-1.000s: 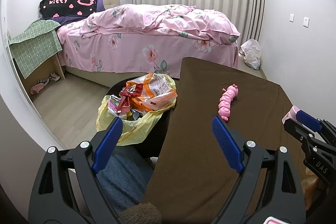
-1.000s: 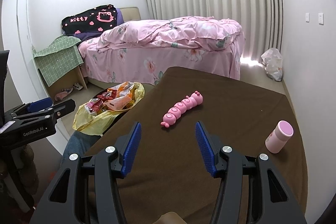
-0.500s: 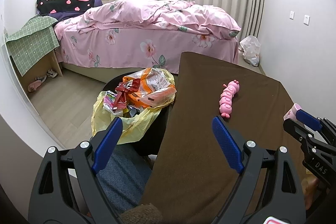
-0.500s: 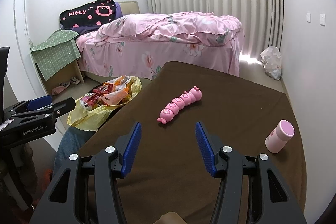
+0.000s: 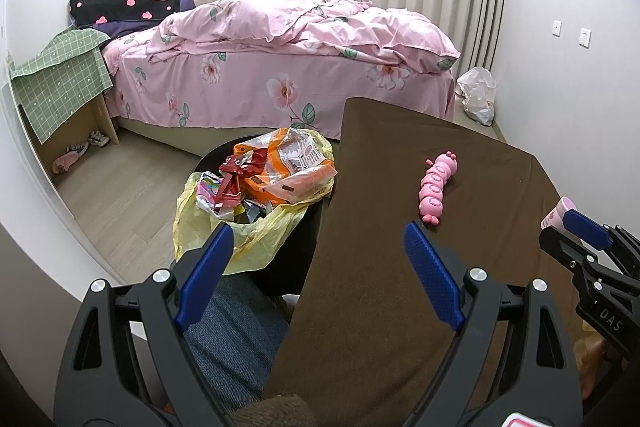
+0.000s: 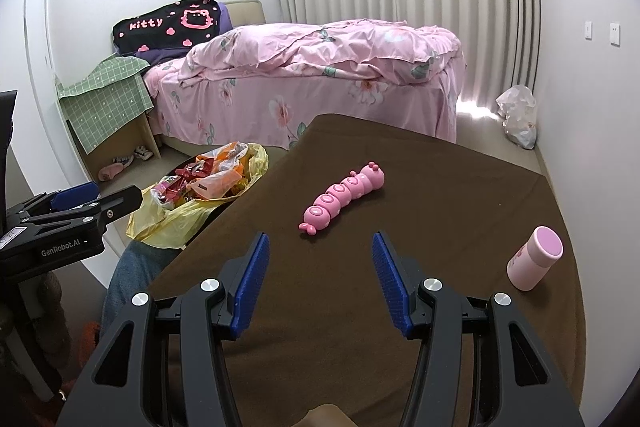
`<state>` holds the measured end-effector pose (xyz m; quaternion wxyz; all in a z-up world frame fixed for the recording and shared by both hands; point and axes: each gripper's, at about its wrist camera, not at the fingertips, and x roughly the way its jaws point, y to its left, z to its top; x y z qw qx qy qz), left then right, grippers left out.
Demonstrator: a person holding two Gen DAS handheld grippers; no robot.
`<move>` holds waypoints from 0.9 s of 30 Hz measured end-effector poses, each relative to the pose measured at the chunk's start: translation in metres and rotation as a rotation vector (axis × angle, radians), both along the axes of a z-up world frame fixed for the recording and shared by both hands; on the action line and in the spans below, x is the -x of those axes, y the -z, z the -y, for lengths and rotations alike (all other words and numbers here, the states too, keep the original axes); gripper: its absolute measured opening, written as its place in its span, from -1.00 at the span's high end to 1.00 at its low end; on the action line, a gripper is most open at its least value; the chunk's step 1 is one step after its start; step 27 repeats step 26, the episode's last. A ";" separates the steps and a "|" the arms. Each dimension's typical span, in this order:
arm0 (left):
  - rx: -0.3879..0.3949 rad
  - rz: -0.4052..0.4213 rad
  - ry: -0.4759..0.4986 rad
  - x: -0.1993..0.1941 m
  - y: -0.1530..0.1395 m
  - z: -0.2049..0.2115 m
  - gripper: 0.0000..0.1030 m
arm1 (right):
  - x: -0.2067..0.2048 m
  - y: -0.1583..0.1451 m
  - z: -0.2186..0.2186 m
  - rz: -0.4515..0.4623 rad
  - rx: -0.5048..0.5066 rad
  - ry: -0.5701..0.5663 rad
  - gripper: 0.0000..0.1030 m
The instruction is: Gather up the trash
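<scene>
A black bin with a yellow bag [image 5: 240, 239] full of snack wrappers [image 5: 280, 171] stands on the floor left of the brown table [image 5: 400, 307]; the bag also shows in the right wrist view [image 6: 176, 223]. My left gripper [image 5: 316, 251] is open and empty, straddling the table's left edge near the bin. My right gripper [image 6: 318, 255] is open and empty over the table [image 6: 440, 167], just short of a pink caterpillar toy [image 6: 344, 197], also in the left wrist view [image 5: 436, 187]. A pink bottle [image 6: 534, 259] lies at the right.
A bed with pink floral bedding [image 5: 300, 47] stands behind the table. A small stand under a green checked cloth [image 5: 60, 75] is at the left wall, with shoes [image 5: 76, 151] under it. A white plastic bag [image 6: 518, 115] lies on the floor by the right wall.
Both views have shifted slightly; the table and bin sit a little lower in frame. Both grippers stay open and empty.
</scene>
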<state>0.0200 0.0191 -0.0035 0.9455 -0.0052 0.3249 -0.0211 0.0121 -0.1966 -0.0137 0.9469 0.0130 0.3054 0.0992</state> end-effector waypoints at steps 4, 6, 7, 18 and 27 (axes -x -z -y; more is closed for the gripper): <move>0.000 -0.001 0.000 0.000 0.000 -0.001 -0.61 | 0.000 0.000 -0.001 0.001 0.001 -0.001 0.02; 0.002 -0.002 -0.001 -0.001 0.000 -0.001 -0.61 | 0.000 0.000 -0.001 0.001 0.002 -0.001 0.02; 0.004 -0.003 -0.003 -0.001 0.001 -0.001 -0.61 | 0.000 0.001 0.000 0.002 0.002 -0.002 0.02; 0.011 -0.014 -0.008 0.000 0.005 0.003 -0.61 | 0.000 0.001 -0.001 0.000 0.009 -0.003 0.02; -0.004 -0.105 0.171 -0.044 0.043 0.071 -0.77 | -0.038 0.051 0.063 -0.096 -0.039 0.116 -0.16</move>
